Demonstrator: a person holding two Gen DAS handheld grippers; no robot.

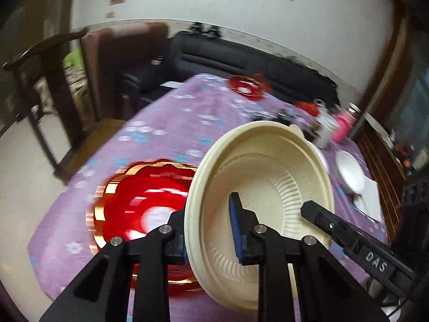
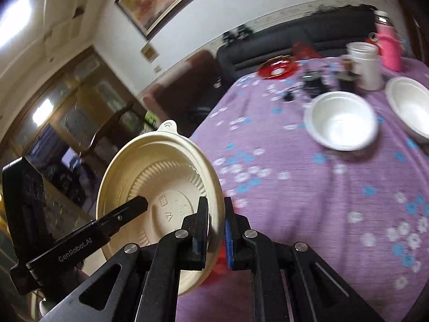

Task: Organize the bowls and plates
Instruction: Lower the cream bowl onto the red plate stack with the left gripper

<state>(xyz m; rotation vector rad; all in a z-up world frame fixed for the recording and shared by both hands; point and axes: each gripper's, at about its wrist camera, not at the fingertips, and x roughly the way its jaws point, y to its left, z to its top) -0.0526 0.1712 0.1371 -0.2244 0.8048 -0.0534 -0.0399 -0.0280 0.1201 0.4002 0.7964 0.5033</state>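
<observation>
Holding one cream bowl point(image 1: 262, 187) by opposite rims, tilted and clear of the bench point(image 1: 166, 123): left tongs point(image 1: 211, 230) pinch the near rim, right tongs point(image 2: 217, 230) pinch the far rim, each with one finger inside the wall and one outside. Two-sided grip probably guards against flex, since the bowl looks like thin moulded pulp, matte, with a ribbed floor and a pull tab. A glossy scalloped red plate point(image 1: 144, 209) sits below; two white foam-like bowls point(image 2: 343, 120) wait further off on the purple floral cloth.
</observation>
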